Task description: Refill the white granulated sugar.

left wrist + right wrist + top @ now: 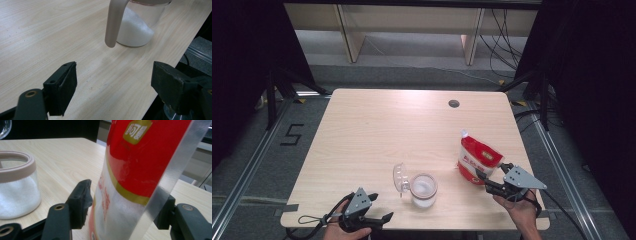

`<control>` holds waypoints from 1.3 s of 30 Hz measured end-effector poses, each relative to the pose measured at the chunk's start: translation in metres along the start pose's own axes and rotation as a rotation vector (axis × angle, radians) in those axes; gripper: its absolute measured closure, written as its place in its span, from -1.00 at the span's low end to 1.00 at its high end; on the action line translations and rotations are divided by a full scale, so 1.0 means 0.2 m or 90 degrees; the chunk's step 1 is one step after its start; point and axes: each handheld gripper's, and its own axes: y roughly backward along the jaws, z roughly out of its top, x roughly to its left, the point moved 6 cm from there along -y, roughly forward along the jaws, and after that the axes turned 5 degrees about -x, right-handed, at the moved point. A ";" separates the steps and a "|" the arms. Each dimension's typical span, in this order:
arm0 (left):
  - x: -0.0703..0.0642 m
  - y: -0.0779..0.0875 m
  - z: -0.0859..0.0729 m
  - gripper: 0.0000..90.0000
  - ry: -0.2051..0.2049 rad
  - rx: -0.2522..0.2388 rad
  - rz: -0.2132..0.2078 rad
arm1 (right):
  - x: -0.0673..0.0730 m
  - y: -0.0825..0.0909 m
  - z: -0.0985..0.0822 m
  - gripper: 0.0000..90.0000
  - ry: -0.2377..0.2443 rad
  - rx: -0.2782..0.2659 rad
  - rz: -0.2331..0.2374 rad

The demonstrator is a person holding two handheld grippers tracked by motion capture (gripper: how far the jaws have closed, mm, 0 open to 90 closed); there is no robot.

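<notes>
A red and white pouch (477, 160) of white granules stands upright at the table's right front. My right gripper (492, 171) reaches around its lower right corner. In the right gripper view the pouch (130, 170) sits between the jaws of the right gripper (125, 200), which stand open with the pads just off its sides. A clear jar (423, 190) holding white granules stands at the front middle, its hinged lid (400, 177) swung open to the left. My left gripper (381, 206) rests open at the front left edge. The left gripper (113, 80) points at the jar (140, 27) and has nothing between its jaws.
The light wooden table (387, 130) has a round cable hole (454, 103) at the back right. Its front edge runs close under both hands. The jar (17, 192) stands left of the pouch in the right gripper view. Dark floor, tripod legs and cables surround the table.
</notes>
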 end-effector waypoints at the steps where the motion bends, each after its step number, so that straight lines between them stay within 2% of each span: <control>1: -0.01 0.00 0.00 -0.54 0.015 0.000 0.002 | 0.00 0.01 0.00 -0.10 -0.014 0.001 -0.006; 2: 0.00 0.00 0.00 -0.54 0.013 -0.003 -0.001 | 0.00 0.01 0.00 -0.14 -0.019 -0.002 -0.019; 3: 0.00 0.00 0.00 -0.54 0.004 -0.003 -0.003 | 0.00 0.02 0.00 -0.14 -0.016 0.008 -0.015; 4: 0.00 0.00 0.00 -0.54 0.016 0.001 0.004 | 0.00 0.03 0.00 -0.14 -0.026 0.018 -0.017; 5: -0.01 0.00 0.01 -0.54 0.031 -0.016 -0.001 | 0.01 0.04 0.00 -0.14 -0.031 0.022 -0.018; 6: -0.01 0.00 0.01 -0.54 0.033 -0.015 -0.002 | 0.00 0.05 0.00 -0.15 -0.028 0.018 -0.028; 7: -0.01 0.00 0.01 -0.54 0.030 -0.007 -0.003 | 0.01 0.06 0.00 -0.15 -0.039 0.022 -0.025; 9: -0.01 0.00 0.02 -0.54 0.032 -0.011 -0.003 | 0.00 0.08 0.00 -0.16 -0.041 0.027 -0.029; 11: -0.01 0.00 0.03 -0.54 0.023 -0.026 -0.006 | 0.01 0.11 -0.01 -0.17 -0.057 0.037 -0.031; 13: 0.00 0.01 0.03 -0.54 0.027 -0.018 -0.004 | 0.02 0.13 -0.01 -0.18 -0.065 0.048 -0.040; 14: 0.00 0.01 0.04 -0.53 0.024 -0.019 -0.002 | 0.02 0.14 -0.01 -0.19 -0.058 0.048 -0.047; 15: -0.01 0.01 0.04 -0.52 0.041 -0.027 -0.004 | 0.03 0.16 -0.02 -0.19 -0.062 0.061 -0.040; 16: -0.01 0.01 0.05 -0.52 0.043 -0.028 -0.006 | 0.02 0.17 -0.02 -0.19 -0.054 0.055 -0.050; 17: -0.01 0.01 0.05 -0.52 0.041 -0.023 -0.004 | 0.03 0.17 -0.03 -0.20 -0.050 0.063 -0.045; 18: -0.01 0.01 0.05 -0.51 0.044 -0.024 -0.005 | 0.04 0.18 -0.03 -0.20 -0.070 0.070 -0.049; 19: 0.00 0.02 0.06 -0.49 0.031 -0.022 -0.005 | 0.03 0.19 -0.03 -0.21 -0.054 0.063 -0.047; 20: 0.00 0.02 0.07 -0.48 0.032 -0.027 -0.008 | 0.04 0.20 -0.04 -0.22 -0.075 0.074 -0.045; 21: 0.00 0.02 0.07 -0.47 0.031 -0.027 -0.008 | 0.04 0.21 -0.05 -0.22 -0.076 0.080 -0.044; 22: 0.00 0.02 0.07 -0.45 0.032 -0.031 -0.009 | 0.05 0.22 -0.06 -0.22 -0.077 0.080 -0.039; 23: 0.00 0.02 0.07 -0.44 0.048 -0.028 -0.004 | 0.05 0.23 -0.06 -0.22 -0.086 0.089 -0.045; 24: 0.00 0.02 0.07 -0.44 0.046 -0.023 -0.002 | 0.05 0.23 -0.07 -0.23 -0.088 0.090 -0.040; 25: 0.01 0.03 0.08 -0.43 0.032 -0.021 0.000 | 0.05 0.23 -0.07 -0.23 -0.087 0.092 -0.043; 26: 0.00 0.02 0.09 -0.42 0.048 -0.036 0.000 | 0.06 0.24 -0.07 -0.23 -0.091 0.087 -0.046; 27: 0.00 0.03 0.09 -0.42 0.039 -0.023 -0.002 | 0.06 0.24 -0.07 -0.24 -0.091 0.096 -0.032; 29: -0.01 0.03 0.10 -0.41 0.034 -0.030 -0.002 | 0.07 0.25 -0.08 -0.25 -0.081 0.091 -0.039; 30: -0.01 0.03 0.10 -0.41 0.025 -0.030 -0.007 | 0.08 0.26 -0.09 -0.26 -0.089 0.110 -0.028; 31: -0.02 0.02 0.11 -0.40 0.039 -0.030 -0.005 | 0.08 0.26 -0.09 -0.28 -0.091 0.109 -0.025; 32: -0.02 0.03 0.11 -0.40 0.033 -0.024 -0.005 | 0.08 0.25 -0.09 -0.29 -0.085 0.101 -0.028; 34: -0.02 0.02 0.11 -0.39 0.034 -0.027 -0.005 | 0.10 0.27 -0.10 -0.31 -0.096 0.115 -0.022; 35: -0.01 0.02 0.11 -0.39 0.017 -0.026 -0.006 | 0.10 0.26 -0.10 -0.32 -0.084 0.106 -0.021; 36: -0.01 0.02 0.11 -0.39 0.021 -0.028 -0.004 | 0.11 0.27 -0.10 -0.33 -0.094 0.111 -0.012; 37: -0.01 0.02 0.11 -0.39 0.021 -0.029 -0.005 | 0.12 0.27 -0.11 -0.34 -0.089 0.113 -0.015; 38: 0.00 0.03 0.11 -0.39 0.015 -0.021 -0.002 | 0.12 0.28 -0.11 -0.35 -0.098 0.121 -0.012; 39: 0.00 0.02 0.12 -0.39 0.022 -0.025 -0.004 | 0.12 0.27 -0.11 -0.36 -0.090 0.114 -0.008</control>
